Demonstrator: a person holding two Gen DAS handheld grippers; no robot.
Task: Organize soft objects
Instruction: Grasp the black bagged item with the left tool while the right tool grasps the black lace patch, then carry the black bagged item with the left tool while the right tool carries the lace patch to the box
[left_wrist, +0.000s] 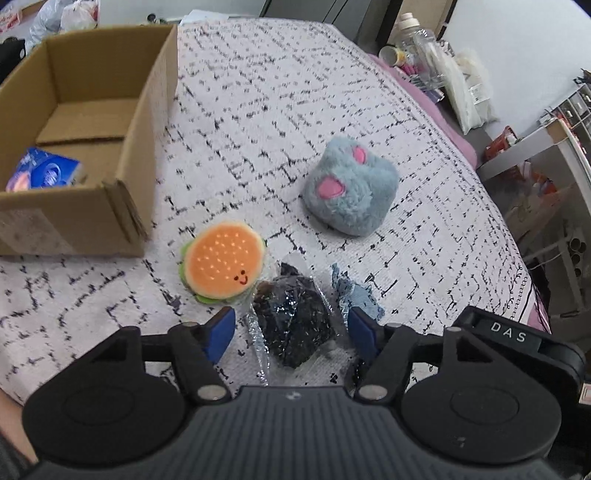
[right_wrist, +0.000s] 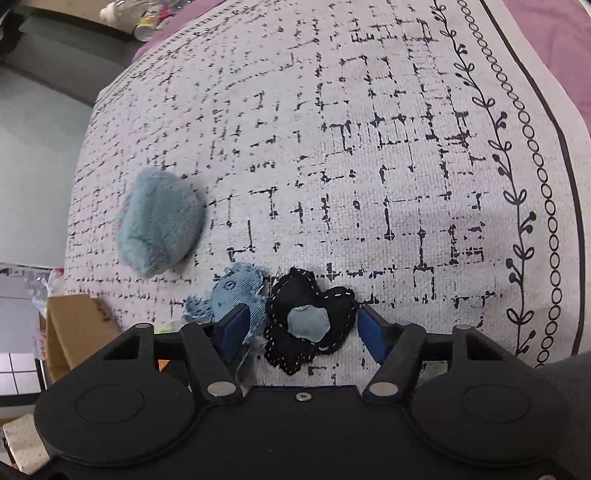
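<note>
Each hand-held gripper straddles its own soft item

Left hand-held gripper (left_wrist: 291, 332), spread, brackets the black wrapped bundle (left_wrist: 293, 317); right hand-held gripper (right_wrist: 301, 328), spread, brackets the black stitched patch (right_wrist: 308, 321); cardboard box (left_wrist: 140, 147) lies far left.

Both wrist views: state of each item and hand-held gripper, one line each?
cardboard box: open, holds a blue packet
burger plush: on the cloth, outside the box
blue furry plush: on the cloth, untouched
black item in clear wrap: between the open left hand-held gripper fingers
black heart patch: between the open right hand-held gripper fingers
denim scrap: flat, beside the heart patch
</note>
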